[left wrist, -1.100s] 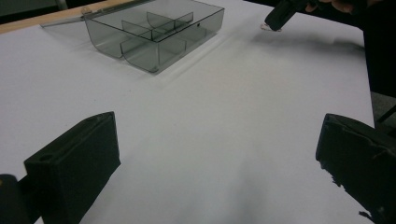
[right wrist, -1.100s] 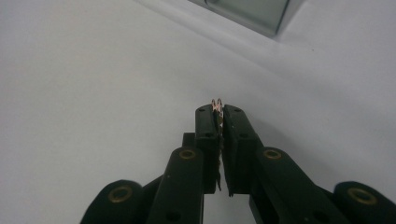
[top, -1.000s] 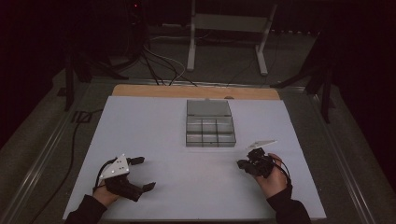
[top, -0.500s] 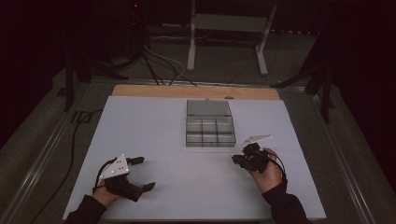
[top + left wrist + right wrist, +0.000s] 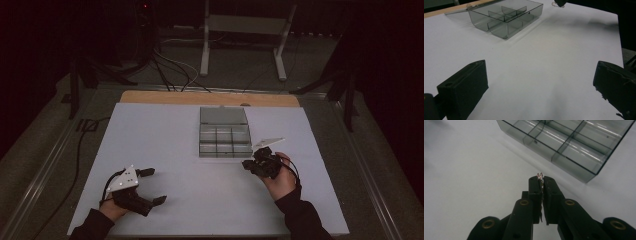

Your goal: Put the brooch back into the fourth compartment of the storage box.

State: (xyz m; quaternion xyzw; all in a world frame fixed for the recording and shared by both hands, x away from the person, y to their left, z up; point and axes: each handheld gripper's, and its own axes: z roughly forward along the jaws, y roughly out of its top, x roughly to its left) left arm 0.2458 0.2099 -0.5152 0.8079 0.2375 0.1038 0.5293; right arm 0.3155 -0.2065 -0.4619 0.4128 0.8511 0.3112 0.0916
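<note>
Mid-carry: right gripper [image 5: 540,178] clamped on small metal bit [image 5: 540,175], box [image 5: 571,142] at 1 o'clock. Left gripper [image 5: 536,82] wide open, empty. Next prob: lift over compartment, drop.

Glossy clear-plastic box [image 5: 571,143]; matt white table [image 5: 165,150], perhaps paper-covered.

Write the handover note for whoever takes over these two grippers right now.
Right gripper: jaws shut on a small thin metal piece, held just short of the compartment box, off its near right corner.
Left gripper: jaws open, holding nothing, low over the white table at the near left.
Box: clear grey, divided, lid open at the back; the compartments look empty.
Done: piece picked up.
Left: probably carry it over a compartment and let go there. What the piece is cannot be told.
</note>
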